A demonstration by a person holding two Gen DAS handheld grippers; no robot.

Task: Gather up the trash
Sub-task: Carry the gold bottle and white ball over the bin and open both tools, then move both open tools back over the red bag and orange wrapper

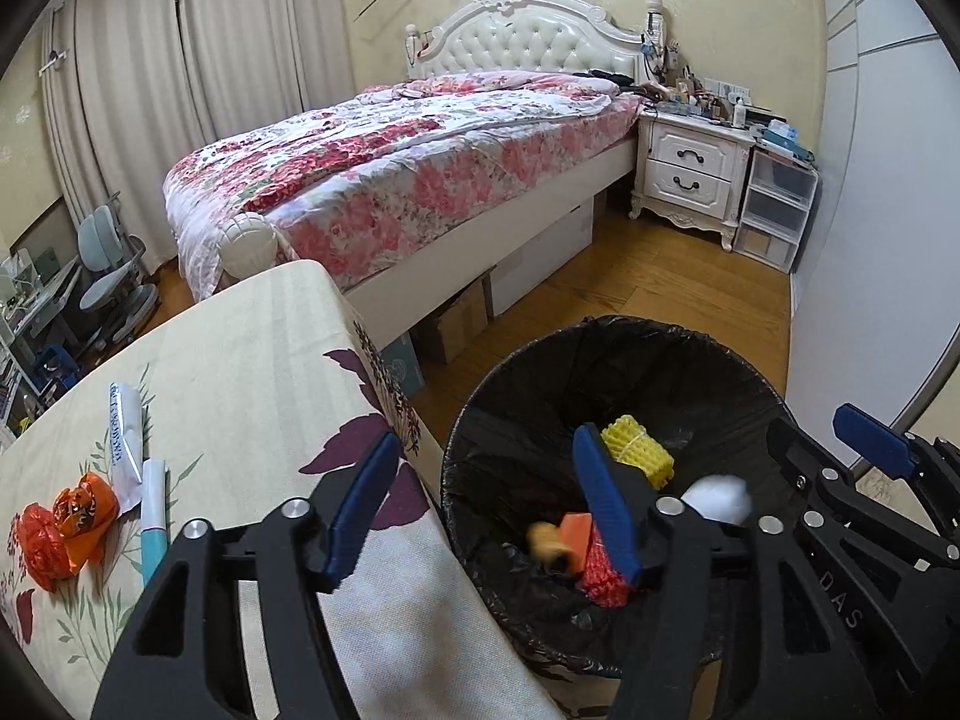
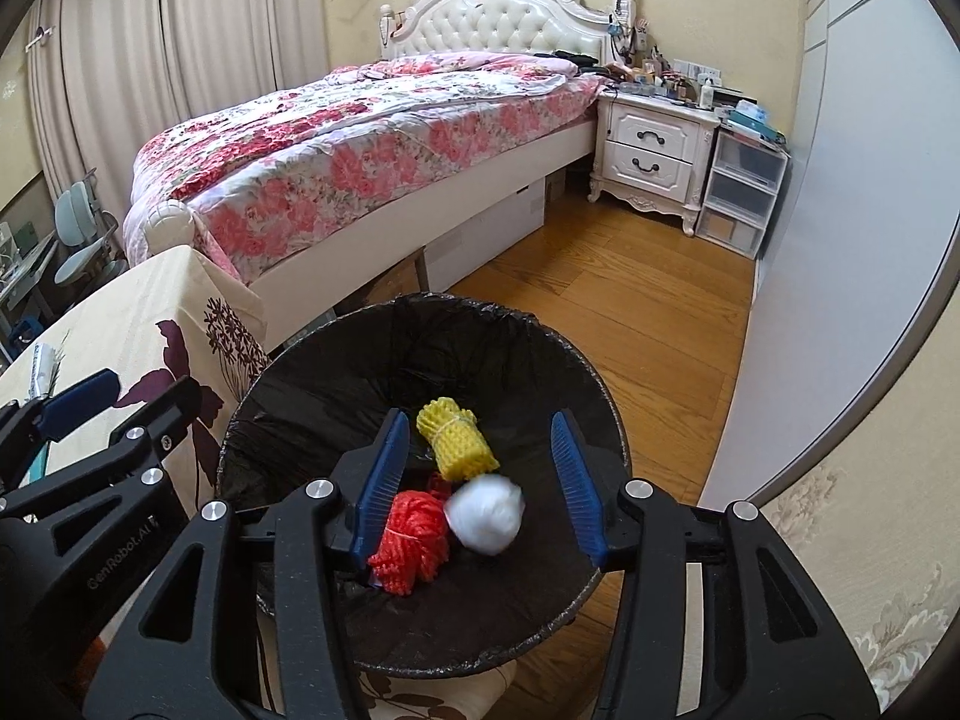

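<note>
the bin (image 2: 420,324) mouth lies open to you; the table edge (image 1: 384,396) crowds its left, bare floor (image 2: 630,312) frees its right, the bed (image 2: 360,138) stands beyond.

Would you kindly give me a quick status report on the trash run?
Both grippers open over bin. White wad dropping in. Orange wrappers remain on table. Nothing obstructing.

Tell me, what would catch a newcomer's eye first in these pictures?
Probably the black-lined trash bin on the wooden floor, with a yellow foam net, a red foam net and a blurred white ball inside. Both grippers, left and right, hang open above it. Behind stands a bed with a pink floral quilt; orange wrappers remain on the table at left.
</note>
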